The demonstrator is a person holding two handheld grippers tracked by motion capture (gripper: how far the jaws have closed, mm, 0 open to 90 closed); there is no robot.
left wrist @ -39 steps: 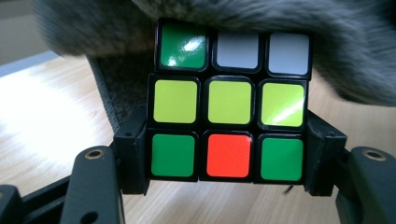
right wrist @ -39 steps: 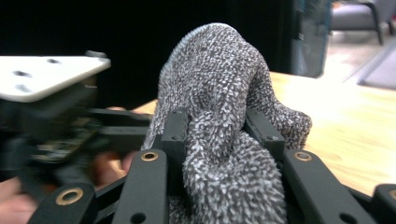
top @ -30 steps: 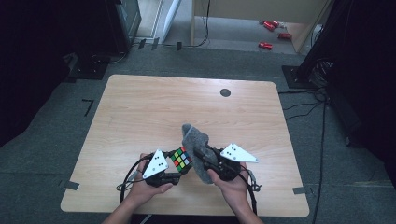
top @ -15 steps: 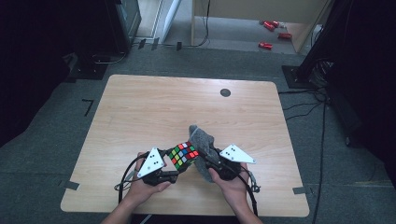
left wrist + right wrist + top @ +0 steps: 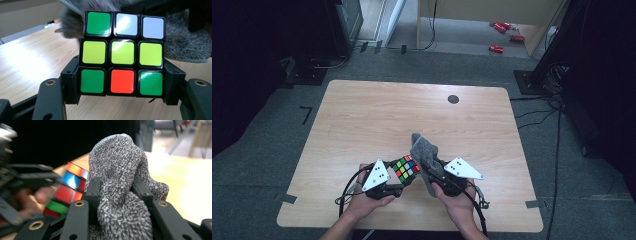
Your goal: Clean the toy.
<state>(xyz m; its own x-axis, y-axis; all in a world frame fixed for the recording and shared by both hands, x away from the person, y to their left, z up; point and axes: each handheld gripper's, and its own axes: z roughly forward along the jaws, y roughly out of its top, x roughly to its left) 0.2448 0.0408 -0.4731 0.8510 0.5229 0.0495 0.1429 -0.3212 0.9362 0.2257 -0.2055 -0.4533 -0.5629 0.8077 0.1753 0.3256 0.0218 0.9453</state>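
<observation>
Pinching the puzzle cube by its two side faces, the left gripper held it clear of the wooden table, near the table's front edge, with a green, yellow, white and red face turned back toward its own camera. Just beside the cube, touching its far side, hung a grey fuzzy cloth that the right gripper had clamped between its jaws. The cloth's long axis stood roughly upright, its rounded upper end rising above the cube and its lower part bunched between the jaws.
</observation>
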